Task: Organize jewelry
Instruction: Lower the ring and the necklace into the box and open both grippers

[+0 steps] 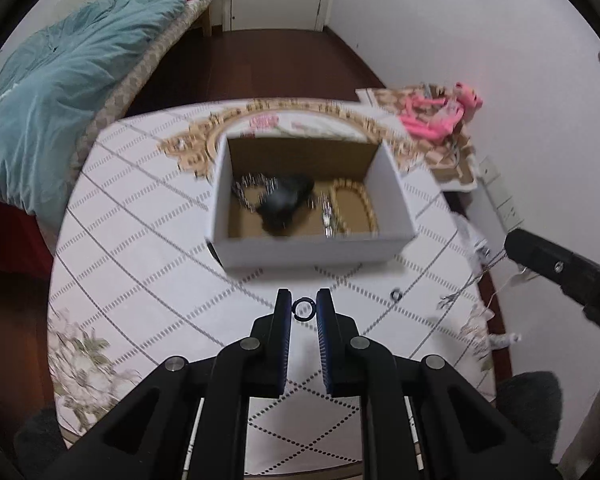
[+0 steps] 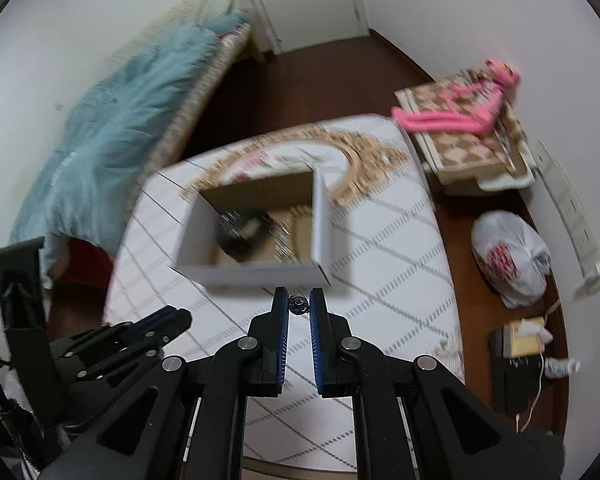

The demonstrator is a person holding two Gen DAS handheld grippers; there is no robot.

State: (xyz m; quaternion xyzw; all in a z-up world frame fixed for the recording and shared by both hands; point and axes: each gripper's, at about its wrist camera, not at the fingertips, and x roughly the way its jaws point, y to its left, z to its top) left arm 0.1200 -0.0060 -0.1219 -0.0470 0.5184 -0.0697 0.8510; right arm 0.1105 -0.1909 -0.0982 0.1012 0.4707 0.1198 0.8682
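A white cardboard box [image 1: 312, 246] stands on the patterned table, also in the right wrist view [image 2: 260, 270]. Inside lie a dark pouch [image 1: 284, 200], a silver chain [image 1: 252, 188] and a gold bead necklace [image 1: 356, 204]. My left gripper [image 1: 304, 308] is shut on a small dark ring [image 1: 303, 309], held above the table just in front of the box. My right gripper [image 2: 299, 305] is shut on a small sparkly ring [image 2: 299, 305] just in front of the box's near wall. The left gripper also shows in the right wrist view [image 2: 156, 328]. Another small ring [image 1: 397, 294] lies on the table.
A thin chain [image 1: 472, 280] lies near the table's right edge. A bed with a teal duvet [image 1: 60, 92] is left. A pink plush toy [image 2: 460, 116] lies on a checkered box at right. A white plastic bag [image 2: 508, 258] sits on the floor.
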